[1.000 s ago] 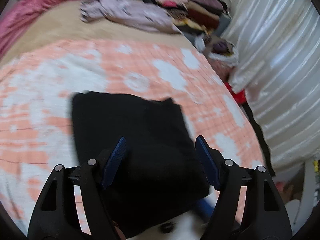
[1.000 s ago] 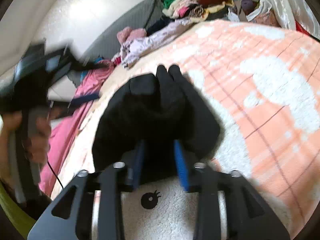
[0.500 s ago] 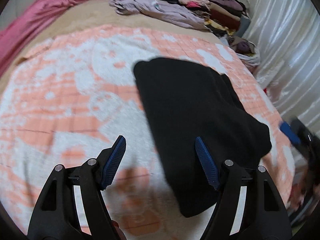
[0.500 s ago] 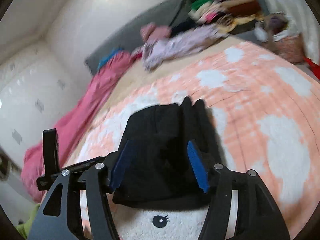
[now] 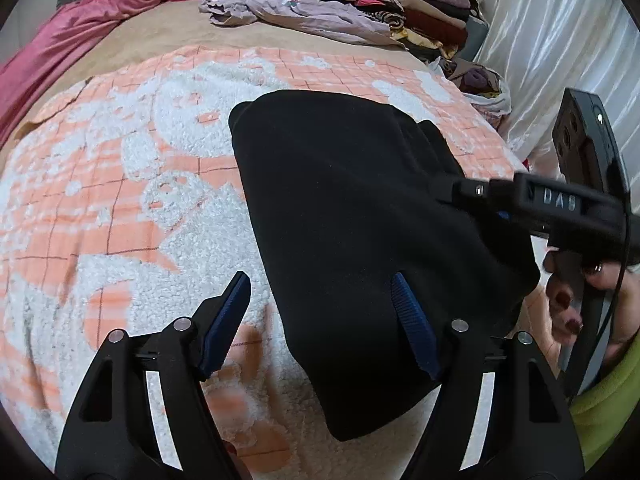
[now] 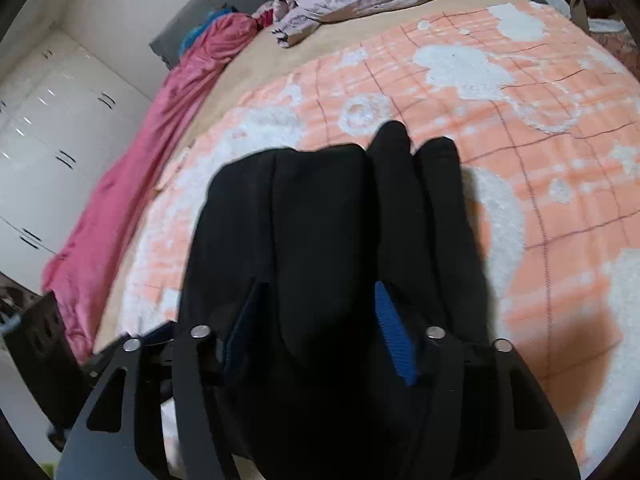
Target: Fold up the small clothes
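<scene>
A black garment [image 5: 340, 200] lies folded on the orange-and-white fleece blanket [image 5: 120, 200]. In the left wrist view my left gripper [image 5: 320, 280] is open low over the garment's near left edge. Its right finger is above the cloth and its left finger above the blanket, and nothing is pinched. My right gripper [image 5: 444, 188] reaches in from the right, held by a person's hand [image 5: 568, 300]. In the right wrist view its jaws [image 6: 318, 288] are closing on a bunched fold of the black garment [image 6: 312, 208], which fills the gap between the blue pads.
Stacked folded clothes [image 5: 400, 4] and a crumpled lilac garment [image 5: 288, 8] lie at the bed's far end. A pink quilt [image 5: 80, 32] runs along the left side. A white curtain [image 5: 560, 40] and a bag of clothes [image 5: 480, 84] stand at the right.
The garment has gone from bunched up in the right gripper to lying flatter on the blanket. My left gripper sank and shifted to its left edge. The right gripper swung round, loosened and narrowed again.
</scene>
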Tool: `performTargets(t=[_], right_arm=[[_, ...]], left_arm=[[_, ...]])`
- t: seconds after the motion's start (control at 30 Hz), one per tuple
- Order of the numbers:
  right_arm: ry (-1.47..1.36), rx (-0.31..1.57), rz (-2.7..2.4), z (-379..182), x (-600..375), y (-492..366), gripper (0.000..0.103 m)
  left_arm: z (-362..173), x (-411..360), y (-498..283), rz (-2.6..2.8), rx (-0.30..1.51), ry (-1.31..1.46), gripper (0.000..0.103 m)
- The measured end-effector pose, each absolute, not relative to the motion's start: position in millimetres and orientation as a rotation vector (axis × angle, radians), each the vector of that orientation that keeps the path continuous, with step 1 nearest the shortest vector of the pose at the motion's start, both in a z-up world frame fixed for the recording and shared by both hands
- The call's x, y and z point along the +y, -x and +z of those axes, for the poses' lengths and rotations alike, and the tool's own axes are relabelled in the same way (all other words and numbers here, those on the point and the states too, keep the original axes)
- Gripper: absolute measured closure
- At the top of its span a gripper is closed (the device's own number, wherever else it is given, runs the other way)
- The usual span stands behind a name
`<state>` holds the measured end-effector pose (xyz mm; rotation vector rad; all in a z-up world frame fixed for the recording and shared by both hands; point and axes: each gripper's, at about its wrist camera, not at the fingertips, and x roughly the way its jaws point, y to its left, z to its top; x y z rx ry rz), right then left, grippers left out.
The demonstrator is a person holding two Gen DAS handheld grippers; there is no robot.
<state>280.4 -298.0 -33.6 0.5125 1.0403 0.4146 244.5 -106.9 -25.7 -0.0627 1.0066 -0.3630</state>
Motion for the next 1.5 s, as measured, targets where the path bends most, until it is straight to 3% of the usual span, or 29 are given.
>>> performTargets(t=[0.17, 0.23, 0.63, 0.9, 1.5], right_arm=[[-0.513, 0.986, 0.425, -22.9, -300.1, -273.2, 0.08], [-0.489, 0.935, 0.435, -11.1, -299.7, -266.7, 0.083], [-0.356, 0.838, 0.344, 16.2, -322.6, -255.3, 0.085], [-0.321, 0.957, 0.244, -42.7, -322.9, -268.8, 0.081], [-0.429, 0.845, 0.444, -10.5, -353.0, -189.4, 0.062]], left_arm=[[-24.8, -105.8, -245.1, -0.361, 1.013, 0.063, 0.037], [-23.6, -107.0, -245.3, -0.363, 1.011, 0.056, 0.037], [-14.1, -115.9, -235.7, -0.433, 1.0, 0.077, 0.034], [-37.0, -126.9, -237.1, -0.422, 1.055, 0.066, 0.031], [-34.3, -98.0, -216.0, -0.465, 1.063, 0.186, 0.03]])
